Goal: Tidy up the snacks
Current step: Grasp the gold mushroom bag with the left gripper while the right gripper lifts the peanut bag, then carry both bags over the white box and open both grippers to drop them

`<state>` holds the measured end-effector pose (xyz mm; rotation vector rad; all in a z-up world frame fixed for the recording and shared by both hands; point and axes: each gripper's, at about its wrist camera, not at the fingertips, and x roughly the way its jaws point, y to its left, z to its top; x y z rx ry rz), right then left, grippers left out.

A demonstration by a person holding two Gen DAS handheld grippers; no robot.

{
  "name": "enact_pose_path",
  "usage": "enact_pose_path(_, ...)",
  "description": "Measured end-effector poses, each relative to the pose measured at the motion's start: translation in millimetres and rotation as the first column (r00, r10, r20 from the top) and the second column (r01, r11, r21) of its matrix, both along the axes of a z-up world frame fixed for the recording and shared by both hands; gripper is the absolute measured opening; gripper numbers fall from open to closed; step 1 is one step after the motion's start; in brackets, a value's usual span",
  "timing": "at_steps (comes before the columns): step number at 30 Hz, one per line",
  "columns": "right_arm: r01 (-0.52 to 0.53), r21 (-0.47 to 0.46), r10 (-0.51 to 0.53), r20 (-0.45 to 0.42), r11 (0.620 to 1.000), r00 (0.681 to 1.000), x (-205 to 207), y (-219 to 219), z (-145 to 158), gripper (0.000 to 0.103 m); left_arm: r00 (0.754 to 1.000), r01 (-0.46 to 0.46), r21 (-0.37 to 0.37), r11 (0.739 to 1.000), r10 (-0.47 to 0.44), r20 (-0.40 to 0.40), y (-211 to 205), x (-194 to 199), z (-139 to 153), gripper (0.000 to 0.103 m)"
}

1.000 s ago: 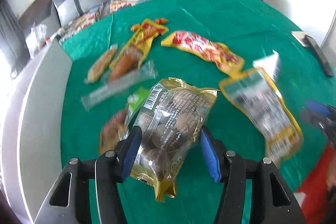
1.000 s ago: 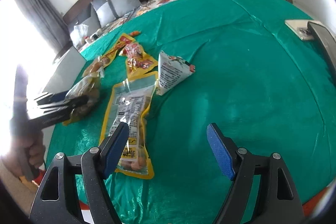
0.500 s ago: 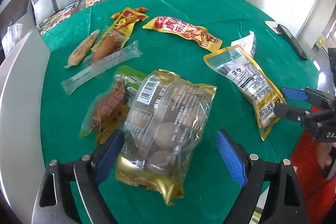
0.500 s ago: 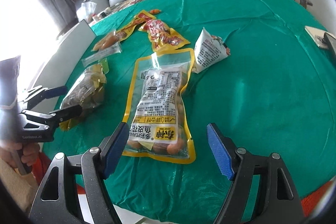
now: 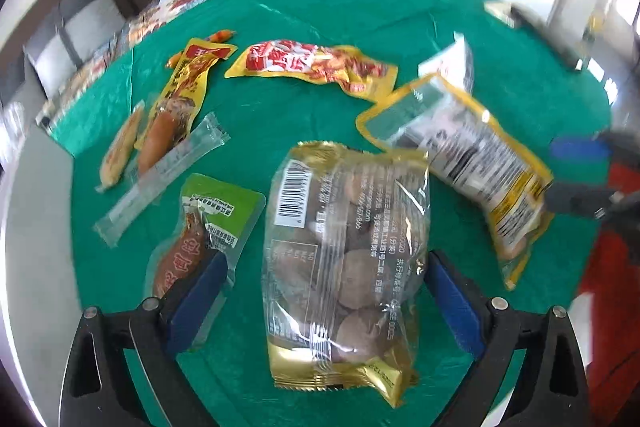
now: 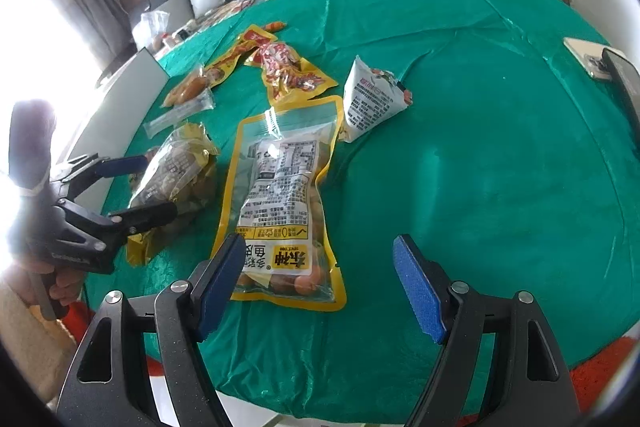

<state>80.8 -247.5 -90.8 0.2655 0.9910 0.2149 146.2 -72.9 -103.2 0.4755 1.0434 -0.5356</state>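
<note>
Green satin tablecloth (image 6: 500, 167) is carrying the scattered snacks; yellow-edged clear peanut pouch (image 6: 280, 187) is lying flat beside the gold-trimmed clear bag of brown balls (image 5: 348, 247). Left gripper (image 5: 328, 295) is straddling that bag, jaws wide, pads not pressing. Right gripper (image 6: 320, 283) is hovering wide and empty over the pouch's lower end.

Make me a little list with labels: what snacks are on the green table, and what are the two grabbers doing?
surface: green tablecloth
left gripper: open, astride clear gold-edged bag of brown round snacks
right gripper: open, empty, over yellow-bordered clear peanut pouch
beside pouch: white triangular packet
farther back: red-and-yellow snack packet
</note>
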Motion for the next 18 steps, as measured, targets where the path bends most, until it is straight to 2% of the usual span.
enact_pose_path(1,-0.008,-0.017,0.007,-0.012,1.0,1.0,1,3,2,0.079,1.0,0.012,-0.004,1.0,-0.012,-0.016,-2,-3,-2,0.066)
enact_pose_path(2,-0.019,-0.034,0.018,-0.027,0.999,0.999,3,7,3,0.079,1.0,-0.009,-0.004,1.0,0.009,-0.018,-2,-5,-2,0.059)
enact_pose_path(4,-0.056,-0.073,0.051,-0.071,0.996,0.996,12,18,3,0.079,0.998,-0.056,-0.013,0.998,0.055,-0.006,2,-6,-1,0.054)
enact_pose_path(7,-0.103,-0.153,0.086,-0.115,0.983,0.99,30,42,0,0.08,0.985,-0.171,-0.091,0.981,0.169,-0.031,22,-9,6,0.053)
enact_pose_path(9,-0.135,-0.207,0.104,-0.152,0.969,0.983,42,59,-7,0.087,0.97,-0.243,-0.149,0.958,0.24,-0.037,40,-12,19,0.053)
enact_pose_path(12,-0.192,-0.265,0.134,-0.225,0.945,0.965,62,78,-21,0.089,0.951,-0.306,-0.225,0.925,0.309,-0.023,69,-20,47,0.053)
enact_pose_path(14,-0.173,-0.27,0.111,-0.229,0.947,0.967,69,77,-16,0.065,0.941,-0.326,-0.27,0.906,0.338,-0.001,90,-28,70,0.053)
enact_pose_path(18,-0.143,-0.209,0.096,-0.222,0.967,0.97,72,67,1,0.053,0.916,-0.371,-0.327,0.869,0.401,0.029,134,-42,102,0.053)
